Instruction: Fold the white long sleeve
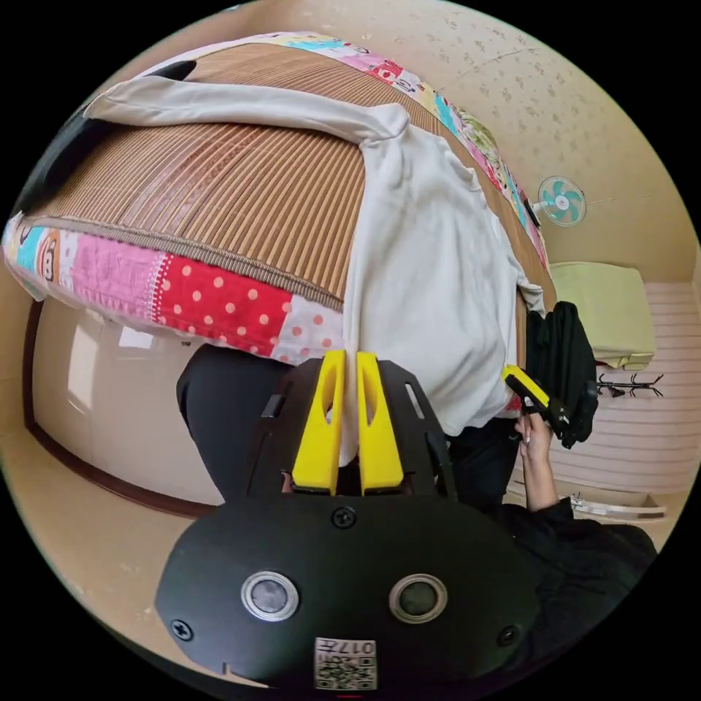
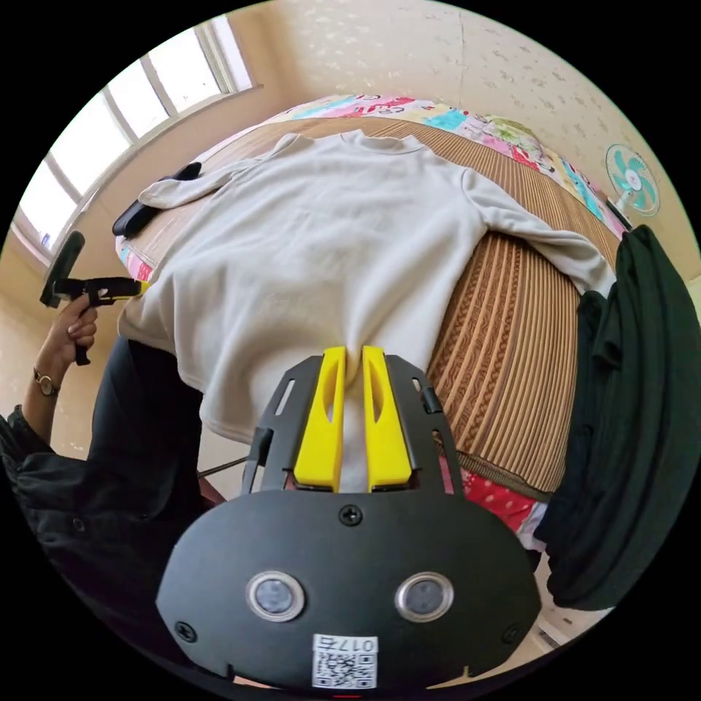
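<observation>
Both grippers, left (image 1: 349, 365) and right (image 2: 353, 361), pinch the soft white shirt's (image 2: 314, 248) hem, yellow fingers (image 2: 321, 423) closed, over a ribbed woven bed mat (image 2: 504, 343).

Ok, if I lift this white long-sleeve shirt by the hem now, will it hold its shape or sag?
The white long-sleeve shirt will likely sag: its hem already droops limply over the woven bamboo mat's edge. It looks light, bunching thinly between the right gripper jaws. Its sleeves may drag across the ridged mat.

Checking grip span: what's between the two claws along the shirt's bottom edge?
In the right gripper view, hem of the white long sleeve runs from the right claw to the left claw, hanging off the bed's edge.
</observation>
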